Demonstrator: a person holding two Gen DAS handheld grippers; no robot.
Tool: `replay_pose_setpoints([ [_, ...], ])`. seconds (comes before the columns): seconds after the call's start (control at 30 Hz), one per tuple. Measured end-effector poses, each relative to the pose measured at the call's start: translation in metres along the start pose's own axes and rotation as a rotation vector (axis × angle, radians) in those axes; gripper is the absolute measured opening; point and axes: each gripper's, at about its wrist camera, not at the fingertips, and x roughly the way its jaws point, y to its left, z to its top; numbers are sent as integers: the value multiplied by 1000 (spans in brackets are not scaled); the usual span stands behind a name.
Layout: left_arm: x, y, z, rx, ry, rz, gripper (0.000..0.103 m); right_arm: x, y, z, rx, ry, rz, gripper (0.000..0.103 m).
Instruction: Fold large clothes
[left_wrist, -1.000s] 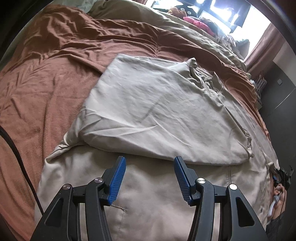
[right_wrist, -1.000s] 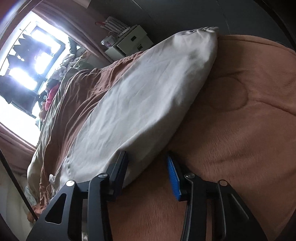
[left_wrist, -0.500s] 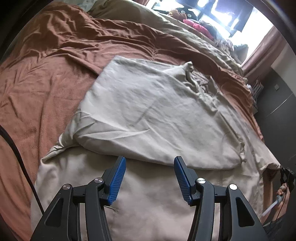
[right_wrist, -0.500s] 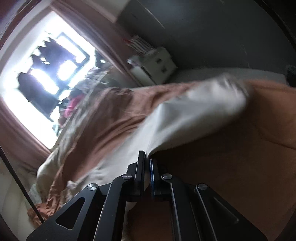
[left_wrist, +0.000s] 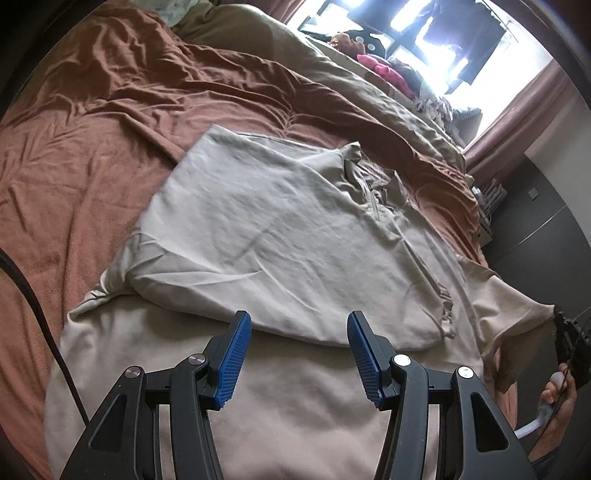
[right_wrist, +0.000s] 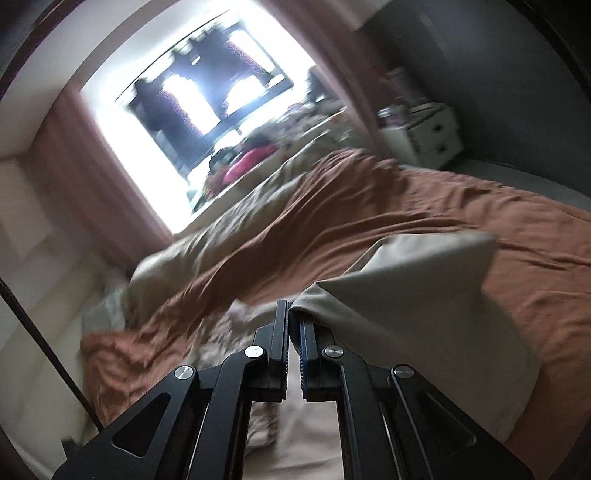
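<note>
1. Garment (left_wrist: 258, 236), beige and partly folded over itself, is lying on the brown blanket (left_wrist: 74, 155) of the bed.
2. Left gripper (left_wrist: 299, 354) is hovering above the garment's near part, fingers apart, nothing between them.
3. Right gripper (right_wrist: 293, 332) is pinching a garment corner (right_wrist: 369, 291), fingers clamped on the cloth and lifting it off the blanket.
4. A hand (left_wrist: 557, 402) is showing at the left view's right edge.

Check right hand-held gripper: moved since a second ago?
Yes. The right hand-held gripper, shut on the beige garment, has lifted and swung toward the window, which now fills more of its view.
</note>
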Motion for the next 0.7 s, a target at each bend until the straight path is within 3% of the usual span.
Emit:
replay_pose_setpoints([
  [0.23,-5,9,3,-38,-7,-16,56,55,36,-29,-149,214,22,1],
  [0.4,-9,7,4,-46,-17,-26,56,103,50,-63,-191,409,-36,2],
  [0.57,-9,5,4,-49,-15,-37,56,120,50,-59,-156,460,-22,2],
  [0.7,-9,0,3,-45,-13,-51,56,116,35,-64,-49,493,17,5],
])
